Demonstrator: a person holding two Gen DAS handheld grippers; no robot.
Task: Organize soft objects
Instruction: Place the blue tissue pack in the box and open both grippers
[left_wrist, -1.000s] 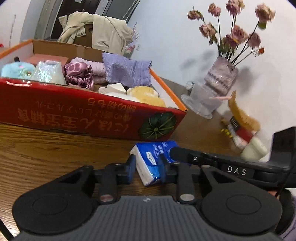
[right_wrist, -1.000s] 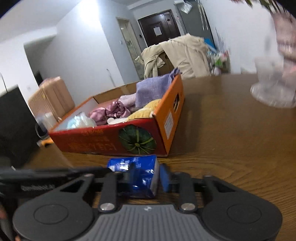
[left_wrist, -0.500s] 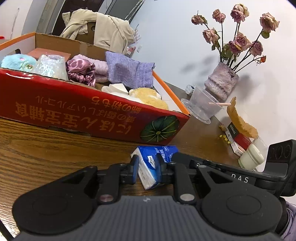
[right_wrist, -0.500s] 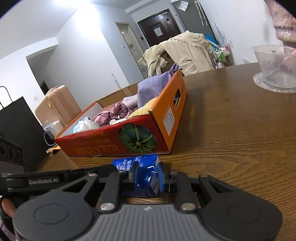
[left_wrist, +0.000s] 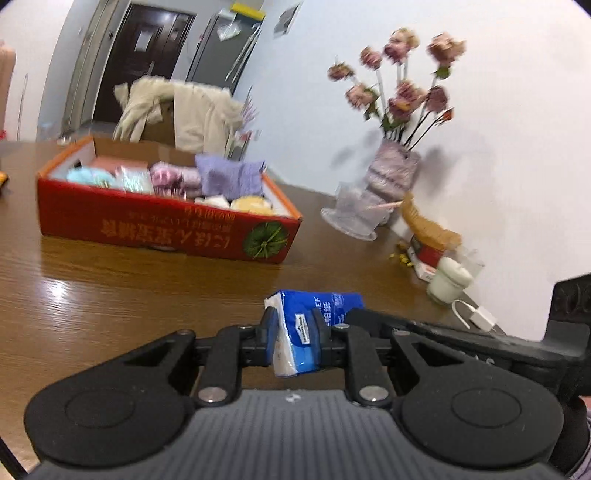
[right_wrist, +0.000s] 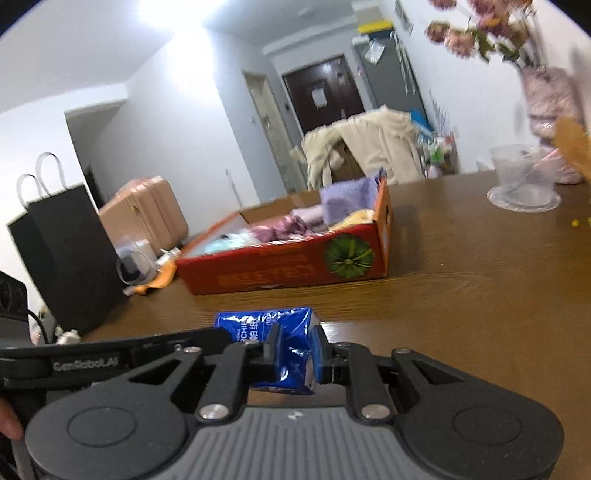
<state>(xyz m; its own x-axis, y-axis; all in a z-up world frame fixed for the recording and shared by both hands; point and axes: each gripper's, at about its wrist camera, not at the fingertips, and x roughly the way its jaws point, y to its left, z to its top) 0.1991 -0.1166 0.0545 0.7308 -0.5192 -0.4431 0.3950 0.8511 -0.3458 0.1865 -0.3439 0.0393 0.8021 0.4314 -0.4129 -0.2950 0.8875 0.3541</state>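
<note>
A blue tissue pack (left_wrist: 308, 328) hangs above the wooden table, pinched at both ends. My left gripper (left_wrist: 293, 332) is shut on its white-edged end. My right gripper (right_wrist: 295, 352) holds the other end of the tissue pack (right_wrist: 275, 332), and its jaws are closing tighter on it, crumpling the wrapper. Beyond stands a red cardboard box (left_wrist: 159, 229) with a green pumpkin picture, also the red box (right_wrist: 288, 267) in the right wrist view. It holds several soft things: a purple towel (left_wrist: 231, 179), a pink satin piece, a teal plush, a yellow sponge.
A vase of dried roses (left_wrist: 395, 173) and a clear glass dish (left_wrist: 354, 218) stand at the wall on the right, beside a candle jar (left_wrist: 448, 282) and a charger. A black paper bag (right_wrist: 66, 254) stands at the table's left. A coat-draped chair (right_wrist: 369, 147) lies behind.
Both grippers have risen and drawn back from the red box with the tissue pack lifted off the table. The right jaws have squeezed the pack tighter.
</note>
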